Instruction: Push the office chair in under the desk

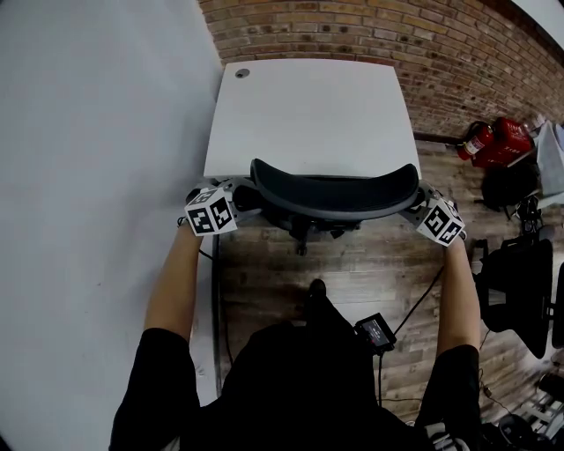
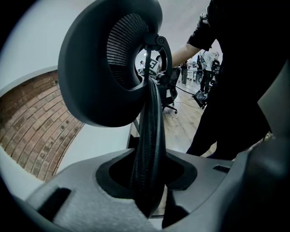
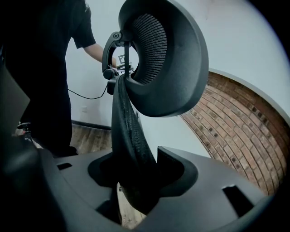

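Room with a plank floor [image 1: 352, 282], a brick wall [image 1: 352, 26] at the far side and a plain white wall [image 1: 88, 132] along the left; a white desk [image 1: 308, 114] stands against the brick, its left edge just beside the white wall. The office chair [image 1: 304, 231] faces the desk, with the curved top of its backrest [image 1: 335, 195] at the desk's near edge and the seat hidden, apparently already beneath the top. The left gripper [image 1: 242, 198] is clamped on the left end of the backrest top, and the right gripper [image 1: 414, 203] is clamped on the right end; each gripper view shows the dark textured rim seated between the jaws. The push appears close to its end. For a clean finish, both grips should hold firm and advance evenly toward the far wall, so that the chair rolls straight and does not swivel; the stroke should stop as the backrest meets the desk edge, before the jaws strike it. Obstacles: the white wall leaves little room on the left, and a black cable [image 1: 423, 291] crosses the floor near the chair's right side, where a caster might catch it. Well to the right stand a red fire extinguisher [image 1: 476, 141] and a second black chair [image 1: 520, 282], clear of the path
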Demonstrator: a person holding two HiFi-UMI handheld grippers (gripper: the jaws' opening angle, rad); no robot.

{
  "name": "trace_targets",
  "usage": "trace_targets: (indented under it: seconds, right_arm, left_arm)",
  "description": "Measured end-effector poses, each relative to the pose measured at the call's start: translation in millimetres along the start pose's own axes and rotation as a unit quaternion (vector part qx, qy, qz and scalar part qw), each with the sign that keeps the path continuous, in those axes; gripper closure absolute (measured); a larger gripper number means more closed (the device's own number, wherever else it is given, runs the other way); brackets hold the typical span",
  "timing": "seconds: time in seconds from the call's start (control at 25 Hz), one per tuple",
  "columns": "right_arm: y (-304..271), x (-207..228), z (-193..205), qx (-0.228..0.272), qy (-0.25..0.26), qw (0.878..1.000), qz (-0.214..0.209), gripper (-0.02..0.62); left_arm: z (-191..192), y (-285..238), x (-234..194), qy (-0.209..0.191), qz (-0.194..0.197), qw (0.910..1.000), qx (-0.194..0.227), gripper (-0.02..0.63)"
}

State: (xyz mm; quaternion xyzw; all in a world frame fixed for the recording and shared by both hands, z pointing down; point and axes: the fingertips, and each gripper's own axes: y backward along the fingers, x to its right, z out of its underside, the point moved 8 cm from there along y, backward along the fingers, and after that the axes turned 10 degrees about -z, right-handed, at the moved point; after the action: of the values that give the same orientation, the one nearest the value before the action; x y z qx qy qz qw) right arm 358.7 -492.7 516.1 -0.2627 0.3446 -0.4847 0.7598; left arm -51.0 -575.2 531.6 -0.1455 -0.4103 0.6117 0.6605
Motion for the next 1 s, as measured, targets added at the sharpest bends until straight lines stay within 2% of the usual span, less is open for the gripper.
trace_targets:
  seconds: [0.48, 1.0]
  right_arm:
    - [-14.2, 52.9, 8.5, 0.007, 0.011, 1.000, -0.008, 0.388]
    - [-19.9, 56.4, 2.3, 0.024, 0.025, 0.999, 0.005, 0.402]
  left_arm:
    - [5.2, -18.7, -42.7, 0.013, -0.008, 0.9999, -0.006, 0.454]
    - [15.6, -18.8, -59.8, 0.011, 0.002, 0.9999, -0.006, 0.448]
